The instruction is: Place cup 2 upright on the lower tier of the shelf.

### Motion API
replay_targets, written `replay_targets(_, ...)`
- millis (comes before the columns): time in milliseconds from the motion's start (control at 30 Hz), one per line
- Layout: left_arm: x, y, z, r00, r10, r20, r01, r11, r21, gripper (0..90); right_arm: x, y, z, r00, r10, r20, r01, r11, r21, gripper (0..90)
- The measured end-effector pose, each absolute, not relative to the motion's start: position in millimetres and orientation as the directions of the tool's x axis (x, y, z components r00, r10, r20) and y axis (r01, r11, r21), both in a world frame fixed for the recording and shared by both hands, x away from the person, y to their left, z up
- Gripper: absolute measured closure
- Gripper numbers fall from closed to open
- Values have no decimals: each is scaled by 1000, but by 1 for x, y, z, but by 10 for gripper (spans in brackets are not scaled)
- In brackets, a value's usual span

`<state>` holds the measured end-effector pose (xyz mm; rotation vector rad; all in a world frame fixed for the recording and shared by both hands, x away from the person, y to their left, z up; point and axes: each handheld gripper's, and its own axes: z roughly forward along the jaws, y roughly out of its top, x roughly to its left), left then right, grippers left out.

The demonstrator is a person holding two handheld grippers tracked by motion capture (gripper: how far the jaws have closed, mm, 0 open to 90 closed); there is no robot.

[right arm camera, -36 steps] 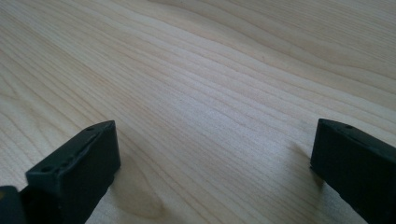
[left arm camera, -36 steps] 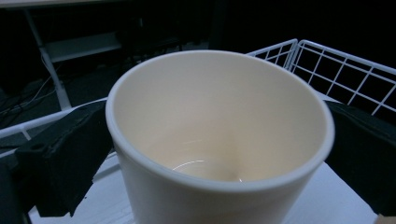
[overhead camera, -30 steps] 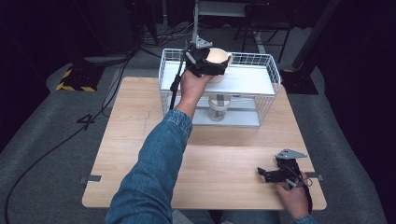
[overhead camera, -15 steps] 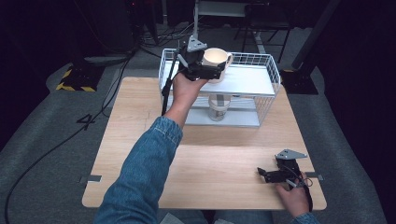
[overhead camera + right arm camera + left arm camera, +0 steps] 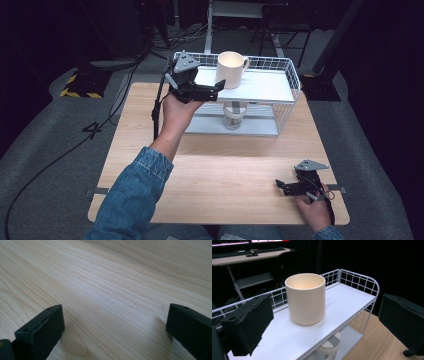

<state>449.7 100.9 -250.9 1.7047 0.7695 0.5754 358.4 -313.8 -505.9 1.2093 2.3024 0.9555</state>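
High view: the left gripper (image 5: 212,90), jaws now wide and empty, has released the cream mug (image 5: 231,69) onto the rack's top shelf (image 5: 265,87) just ahead.

A pale wooden desk (image 5: 150,130) with visible grain stands on grey carpeted floor (image 5: 45,165). Black cables (image 5: 60,155) trail across the carpet at the left, near a yellow-and-black striped floor marking (image 5: 75,92). The room behind is dark; a second long work table with keyboards (image 5: 249,255) stands there.
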Motion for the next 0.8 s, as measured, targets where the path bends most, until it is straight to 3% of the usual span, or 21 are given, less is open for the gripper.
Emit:
replay_targets(567, 396, 165, -271, 658, 753, -26, 221, -160, 962, 6, 359, -313, -506, -562, 827, -8, 576, 399, 713, 21)
replay_targets(800, 378, 186, -292, 660, 751, 0, 246, -216, 945, 8, 359, -315, -506, -571, 821, -2, 574, 401, 714, 27)
